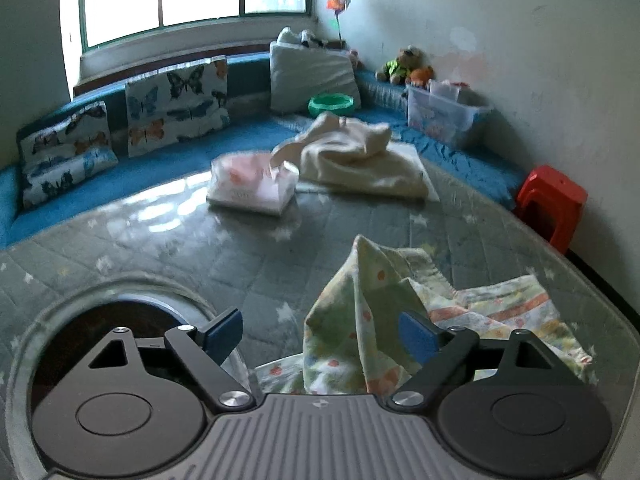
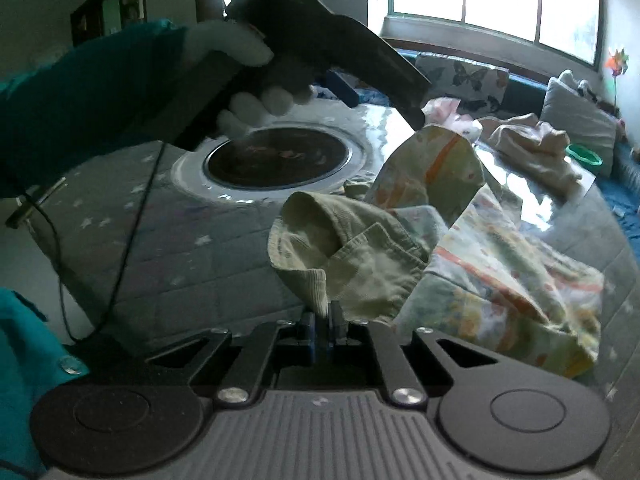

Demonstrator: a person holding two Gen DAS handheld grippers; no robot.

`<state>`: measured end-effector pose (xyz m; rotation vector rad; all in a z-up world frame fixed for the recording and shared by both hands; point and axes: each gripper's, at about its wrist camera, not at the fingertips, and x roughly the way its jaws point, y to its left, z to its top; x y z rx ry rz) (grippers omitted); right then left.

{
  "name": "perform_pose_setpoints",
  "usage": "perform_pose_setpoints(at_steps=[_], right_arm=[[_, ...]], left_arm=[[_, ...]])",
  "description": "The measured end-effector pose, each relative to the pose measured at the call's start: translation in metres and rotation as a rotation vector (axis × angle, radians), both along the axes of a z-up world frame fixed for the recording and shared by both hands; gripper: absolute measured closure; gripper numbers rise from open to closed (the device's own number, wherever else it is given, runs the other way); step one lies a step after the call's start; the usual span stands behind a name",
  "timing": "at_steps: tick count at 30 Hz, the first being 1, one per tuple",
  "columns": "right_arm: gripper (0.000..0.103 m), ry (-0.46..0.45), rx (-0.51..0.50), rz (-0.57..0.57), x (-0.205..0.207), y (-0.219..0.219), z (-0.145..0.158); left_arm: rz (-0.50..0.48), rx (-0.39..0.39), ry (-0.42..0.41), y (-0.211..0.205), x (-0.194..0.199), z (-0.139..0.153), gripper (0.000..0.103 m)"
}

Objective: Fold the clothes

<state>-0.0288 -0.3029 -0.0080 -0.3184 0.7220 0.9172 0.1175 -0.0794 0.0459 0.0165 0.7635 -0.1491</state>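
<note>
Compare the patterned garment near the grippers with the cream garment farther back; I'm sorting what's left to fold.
The patterned garment is pale green with orange stripes and spots; the cream garment is plain. The patterned garment's ribbed cuff is pinched by the right gripper; the cream garment lies untouched, far from both grippers. Both are crumpled and unfolded on the quilted table.

The right gripper is pinching a ribbed cuff of the patterned garment over the quilted bench, while a gloved hand is gripping the left gripper above.

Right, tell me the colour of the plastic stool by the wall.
Red; the left wrist view shows it best.
</note>
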Motion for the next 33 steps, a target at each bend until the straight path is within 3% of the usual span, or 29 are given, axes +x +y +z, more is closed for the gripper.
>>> perform_pose_setpoints(at_steps=[5, 8, 10, 13, 16, 23, 29, 33], right_arm=[[0.086, 0.048, 0.052, 0.003, 0.001, -0.014, 0.015], [0.078, 0.042, 0.098, 0.004, 0.002, -0.021, 0.030], [0.070, 0.024, 0.124, -0.013, 0.006, -0.026, 0.039], [0.064, -0.028, 0.132, -0.076, 0.019, -0.028, 0.050], [0.052, -0.059, 0.109, -0.174, 0.038, -0.025, 0.049], [0.046, -0.048, 0.070, -0.391, 0.105, -0.001, 0.022], [0.032, -0.081, -0.002, -0.447, 0.140, 0.032, -0.006], [0.032, -0.082, -0.051, -0.492, 0.161, 0.041, -0.022]], left_arm=[[0.001, -0.004, 0.059, -0.006, 0.007, -0.020, 0.017], [-0.016, -0.020, 0.084, -0.007, 0.011, -0.029, 0.033], [-0.025, -0.049, 0.106, -0.006, 0.014, -0.033, 0.062], [-0.047, -0.091, 0.128, -0.003, 0.014, -0.037, 0.092], [-0.062, -0.108, 0.113, -0.002, 0.005, -0.033, 0.099], [-0.062, -0.151, 0.063, 0.015, -0.027, -0.012, 0.101], [-0.037, -0.159, 0.050, 0.035, -0.056, -0.007, 0.103], [-0.013, -0.158, 0.054, 0.048, -0.068, -0.005, 0.103]])
